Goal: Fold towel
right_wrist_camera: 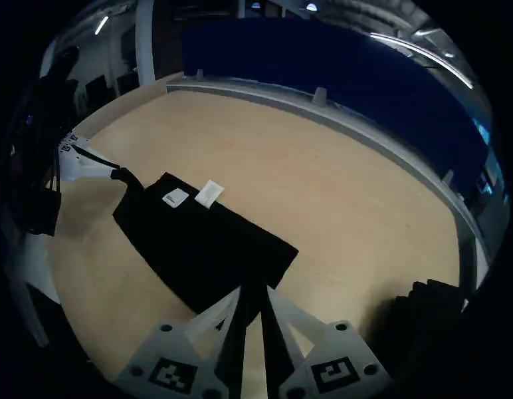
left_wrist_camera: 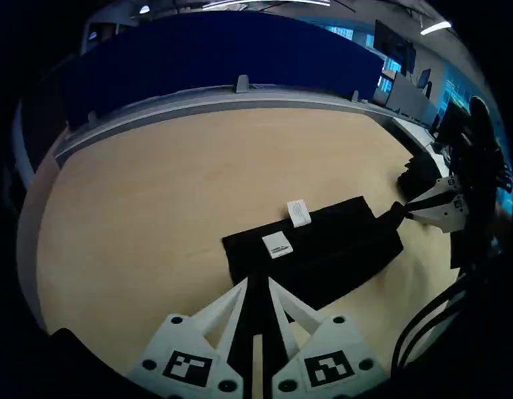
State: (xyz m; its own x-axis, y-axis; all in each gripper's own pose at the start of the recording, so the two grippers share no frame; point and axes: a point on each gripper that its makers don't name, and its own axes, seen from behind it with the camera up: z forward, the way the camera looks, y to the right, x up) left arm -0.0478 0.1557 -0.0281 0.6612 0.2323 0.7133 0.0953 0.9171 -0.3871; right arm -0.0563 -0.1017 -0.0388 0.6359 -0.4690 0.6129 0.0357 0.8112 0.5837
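Note:
A black towel [left_wrist_camera: 336, 246] lies folded flat on the light wooden table [left_wrist_camera: 163, 199], with two white labels [left_wrist_camera: 277, 245] on its top side. In the left gripper view my left gripper [left_wrist_camera: 258, 282] is shut on the towel's near edge. My right gripper [left_wrist_camera: 397, 211] pinches the towel's far right corner. In the right gripper view the right gripper [right_wrist_camera: 253, 289] is shut on the near corner of the towel [right_wrist_camera: 197, 246]. There the left gripper [right_wrist_camera: 123, 176] grips the far left corner, beside the labels [right_wrist_camera: 209, 192].
A stack of dark folded cloths [right_wrist_camera: 429, 306] sits on the table [right_wrist_camera: 336, 199] close to the right gripper, seen too as cloths [left_wrist_camera: 419, 176]. A blue partition [left_wrist_camera: 216, 60] with a grey rail borders the table's far side. A person in dark clothes [left_wrist_camera: 479, 166] stands at the table's edge.

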